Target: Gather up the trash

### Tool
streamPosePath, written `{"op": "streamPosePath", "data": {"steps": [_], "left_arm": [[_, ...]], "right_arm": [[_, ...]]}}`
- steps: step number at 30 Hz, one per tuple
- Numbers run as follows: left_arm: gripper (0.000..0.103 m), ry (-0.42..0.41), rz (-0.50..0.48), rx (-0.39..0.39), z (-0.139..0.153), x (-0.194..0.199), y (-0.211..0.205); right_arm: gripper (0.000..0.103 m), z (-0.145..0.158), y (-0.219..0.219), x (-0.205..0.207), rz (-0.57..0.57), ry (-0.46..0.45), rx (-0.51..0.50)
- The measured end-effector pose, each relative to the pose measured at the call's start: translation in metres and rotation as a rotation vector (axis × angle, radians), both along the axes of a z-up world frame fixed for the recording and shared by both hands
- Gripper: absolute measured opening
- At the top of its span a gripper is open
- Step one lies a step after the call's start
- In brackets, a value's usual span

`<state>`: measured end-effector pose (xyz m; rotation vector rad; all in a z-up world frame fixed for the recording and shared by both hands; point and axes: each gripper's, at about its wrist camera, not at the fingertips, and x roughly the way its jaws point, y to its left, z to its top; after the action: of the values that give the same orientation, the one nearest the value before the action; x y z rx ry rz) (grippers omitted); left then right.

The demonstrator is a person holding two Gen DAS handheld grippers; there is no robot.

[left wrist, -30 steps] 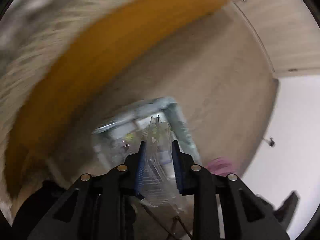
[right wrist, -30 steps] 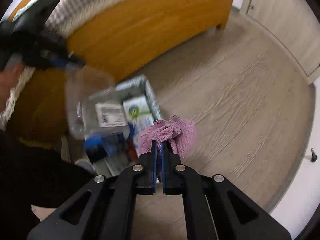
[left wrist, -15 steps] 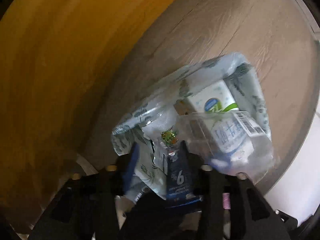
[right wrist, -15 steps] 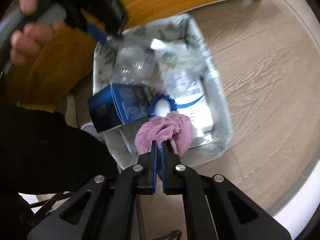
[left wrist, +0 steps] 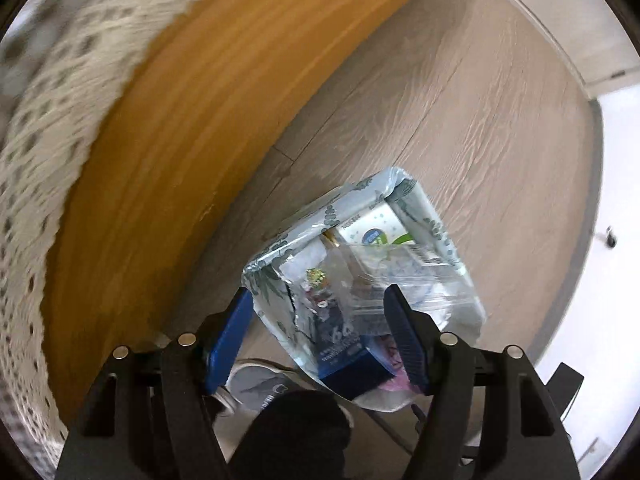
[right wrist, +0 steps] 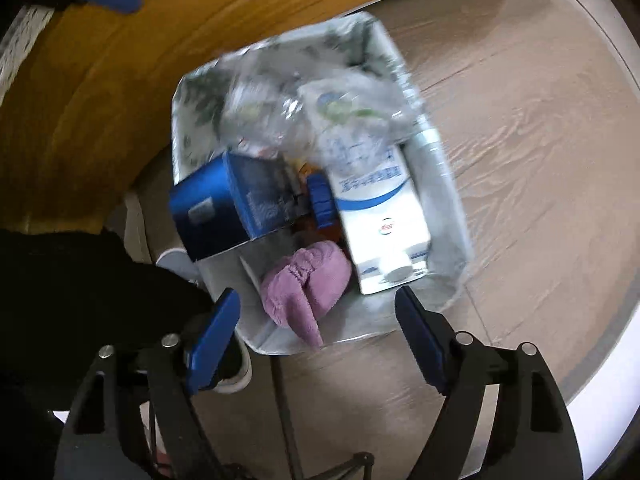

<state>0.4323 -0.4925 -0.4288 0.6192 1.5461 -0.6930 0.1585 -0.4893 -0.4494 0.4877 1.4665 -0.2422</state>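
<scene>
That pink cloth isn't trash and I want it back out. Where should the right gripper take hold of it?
Grip the crumpled pink cloth at its bunched upper fold, coming straight down from above. The blue carton and white milk carton flank it inside the lined bin, probably blocking any side approach.

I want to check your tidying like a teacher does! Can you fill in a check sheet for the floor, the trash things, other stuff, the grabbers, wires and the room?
Surface: wood-look floor.
Job's things: lined trash bin holding a pink cloth, blue carton, white milk carton and clear plastic bottle.
Clutter: a shoe beside the bin.
Grippers: left gripper open, empty; right gripper open, empty, above the cloth.
Cables: thin dark line on the floor; cannot tell what it is.
Surroundings: wooden bed frame with a patterned cover.
</scene>
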Motion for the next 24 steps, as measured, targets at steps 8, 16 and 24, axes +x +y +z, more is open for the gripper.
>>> {"op": "streamPosePath", "data": {"steps": [8, 16, 24], "left_arm": [[0.065, 0.008, -0.009, -0.003, 0.007, -0.017, 0.010], [0.075, -0.007, -0.108, -0.028, 0.031, -0.051, 0.015], [0.075, -0.059, -0.098, -0.125, 0.067, -0.062, 0.029]], "right_arm": [[0.076, 0.027, -0.007, -0.007, -0.008, 0.002, -0.083], [0.076, 0.046, -0.006, -0.026, -0.040, 0.020, -0.151], [0.076, 0.078, -0.005, -0.029, -0.071, 0.005, -0.232]]}}
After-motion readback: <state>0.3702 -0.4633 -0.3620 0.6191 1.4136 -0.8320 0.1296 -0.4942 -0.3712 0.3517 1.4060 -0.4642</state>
